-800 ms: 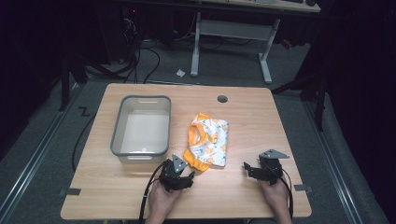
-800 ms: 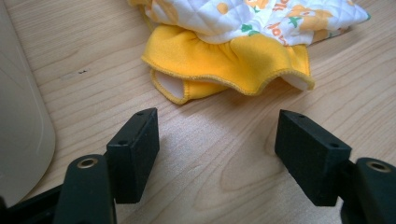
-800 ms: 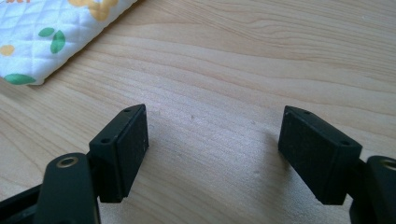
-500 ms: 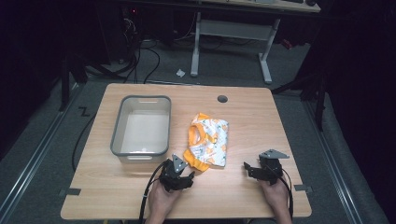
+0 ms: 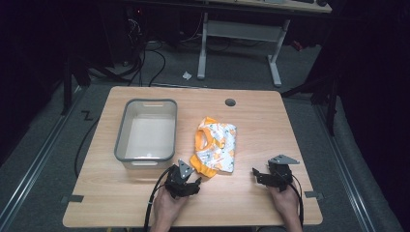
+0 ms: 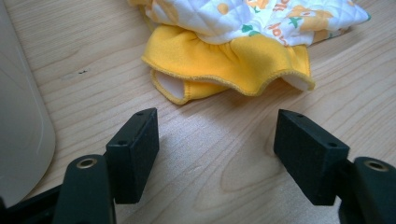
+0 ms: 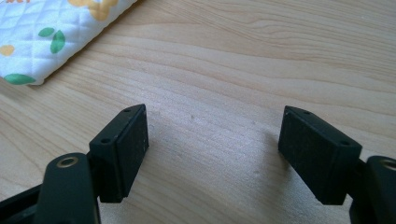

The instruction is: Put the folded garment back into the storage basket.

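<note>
A small quilted garment (image 5: 215,147), white with an orange print and yellow-orange trim, lies crumpled in the middle of the wooden table (image 5: 256,121). My left gripper (image 5: 189,181) rests on the table just in front of its near edge, jaws open and empty. In the left gripper view the yellow hem (image 6: 229,65) lies a short way beyond the jaws of my left gripper (image 6: 217,149). My right gripper (image 5: 261,175) sits at the front right, open and empty. The right gripper view shows a white quilted corner of the garment (image 7: 51,32) at upper left, apart from my right gripper (image 7: 212,149).
A grey plastic bin (image 5: 146,129) with nothing in it stands left of the garment; its pale wall (image 6: 18,121) shows at the left of the left gripper view. A round cable hole (image 5: 230,102) lies at the table's back. Desk legs and cables stand on the floor behind.
</note>
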A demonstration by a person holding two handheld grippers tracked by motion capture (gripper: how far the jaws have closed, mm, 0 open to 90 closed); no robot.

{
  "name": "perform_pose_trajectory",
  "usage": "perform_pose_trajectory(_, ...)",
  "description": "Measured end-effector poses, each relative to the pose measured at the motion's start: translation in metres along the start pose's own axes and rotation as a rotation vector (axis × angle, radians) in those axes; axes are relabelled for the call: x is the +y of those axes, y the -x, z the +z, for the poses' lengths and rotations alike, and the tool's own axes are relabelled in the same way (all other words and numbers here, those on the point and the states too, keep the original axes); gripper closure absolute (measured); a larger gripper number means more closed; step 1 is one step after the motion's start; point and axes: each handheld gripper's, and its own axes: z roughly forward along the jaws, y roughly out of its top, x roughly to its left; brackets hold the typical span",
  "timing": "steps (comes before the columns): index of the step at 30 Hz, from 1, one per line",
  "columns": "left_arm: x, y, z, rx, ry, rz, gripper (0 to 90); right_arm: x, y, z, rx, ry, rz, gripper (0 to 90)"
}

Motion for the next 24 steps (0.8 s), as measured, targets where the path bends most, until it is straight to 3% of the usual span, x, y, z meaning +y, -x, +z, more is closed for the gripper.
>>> perform_pose_trajectory(11, -0.0006, -0.0033, -0.001, -0.024, 0.01, -0.031, 30.3, 0.0, -0.0001, 0.0, -0.001, 0.0, -0.001, 24.4)
perform_pose_trajectory(24, -0.0038, -0.0009, -0.0092, -0.04, 0.037, -0.03, 30.2, 0.0, -0.0002, -0.0001, -0.001, 0.0, 0.0, 24.3)
